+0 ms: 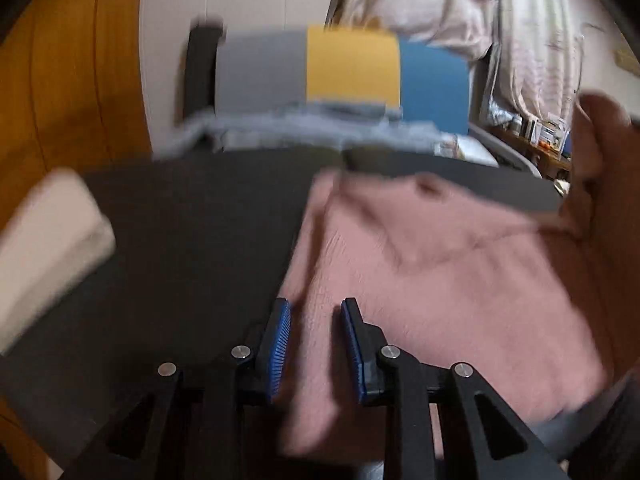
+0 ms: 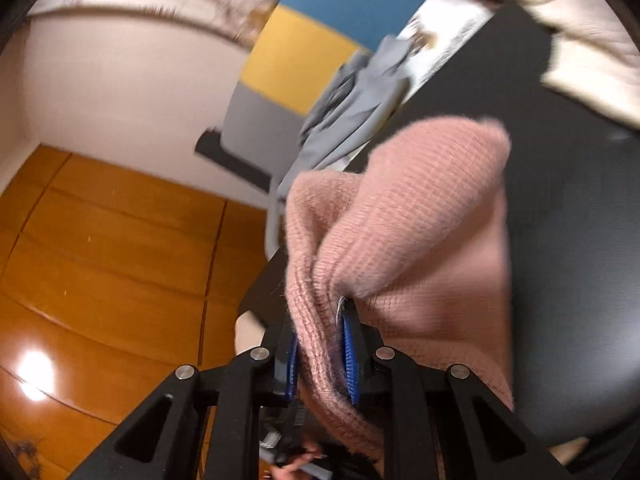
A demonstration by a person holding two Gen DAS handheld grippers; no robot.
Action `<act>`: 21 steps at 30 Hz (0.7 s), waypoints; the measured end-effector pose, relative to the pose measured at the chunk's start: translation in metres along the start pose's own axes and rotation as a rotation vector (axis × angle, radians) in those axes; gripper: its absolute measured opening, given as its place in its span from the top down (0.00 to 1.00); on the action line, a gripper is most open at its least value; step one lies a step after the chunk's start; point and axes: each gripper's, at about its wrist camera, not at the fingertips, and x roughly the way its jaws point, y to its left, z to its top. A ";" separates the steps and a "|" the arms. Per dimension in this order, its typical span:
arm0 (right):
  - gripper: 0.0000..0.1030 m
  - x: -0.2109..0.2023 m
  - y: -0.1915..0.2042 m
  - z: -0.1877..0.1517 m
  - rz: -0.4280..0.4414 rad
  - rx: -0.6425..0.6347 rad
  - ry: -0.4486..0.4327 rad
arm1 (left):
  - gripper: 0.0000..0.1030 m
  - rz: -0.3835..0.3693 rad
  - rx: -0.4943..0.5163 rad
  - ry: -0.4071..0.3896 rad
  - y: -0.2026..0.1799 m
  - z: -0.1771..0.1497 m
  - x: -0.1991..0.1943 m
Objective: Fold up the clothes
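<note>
Left gripper [image 1: 315,346], black frame, blue ribbed pads: jaws apart, nothing pinched, poised over near edge of pink knit sweater [image 1: 440,280]. Right gripper [image 2: 322,354], same make: jaws clamped on a thick fold of pink knit sweater [image 2: 400,220], fabric bunched and lifted off the surface, draping back over the fingers. Black table [image 1: 192,240]: large dark top, bearing all garments listed. Pink knit sweater: ribbed, fuzzy, spread across right half of table in left wrist view, right portion raised (blurred there). Partition panel [image 1: 352,66] beyond far table edge: grey, yellow, blue sections side by side. Curtain [image 1: 500,20]: pale, patterned, hanging behind the panel. Wooden floor [image 2: 100,260]: orange-brown boards, glossy, one bright light reflection. Grey garment [image 1: 304,124]: crumpled, lying along far table edge, just in front of panel. Cream folded cloth [image 1: 48,248]: at left table edge in left wrist view, well apart from sweater. Shelf clutter at far right: too small to identify.
</note>
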 end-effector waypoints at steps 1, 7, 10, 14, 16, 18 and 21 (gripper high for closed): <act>0.82 0.022 0.012 -0.003 0.002 -0.001 0.022 | 0.74 -0.038 -0.026 0.026 0.010 -0.006 0.005; 0.82 0.165 0.055 -0.038 -0.050 -0.020 0.159 | 0.72 -0.113 -0.106 -0.029 0.028 -0.019 0.003; 0.82 0.234 0.060 -0.067 -0.122 -0.061 0.249 | 0.72 -0.136 -0.120 -0.033 0.034 -0.021 0.006; 0.82 0.291 0.062 -0.097 -0.265 -0.171 0.308 | 0.72 -0.176 -0.164 -0.042 0.039 -0.027 0.010; 0.72 0.300 0.074 -0.104 -0.315 -0.283 0.322 | 0.71 -0.194 -0.189 -0.052 0.044 -0.032 0.009; 0.49 0.292 0.086 -0.105 -0.272 -0.341 0.341 | 0.71 -0.218 -0.227 -0.057 0.050 -0.034 0.008; 0.46 0.251 0.091 -0.096 -0.162 -0.345 0.289 | 0.71 -0.282 -0.352 -0.036 0.069 -0.039 0.003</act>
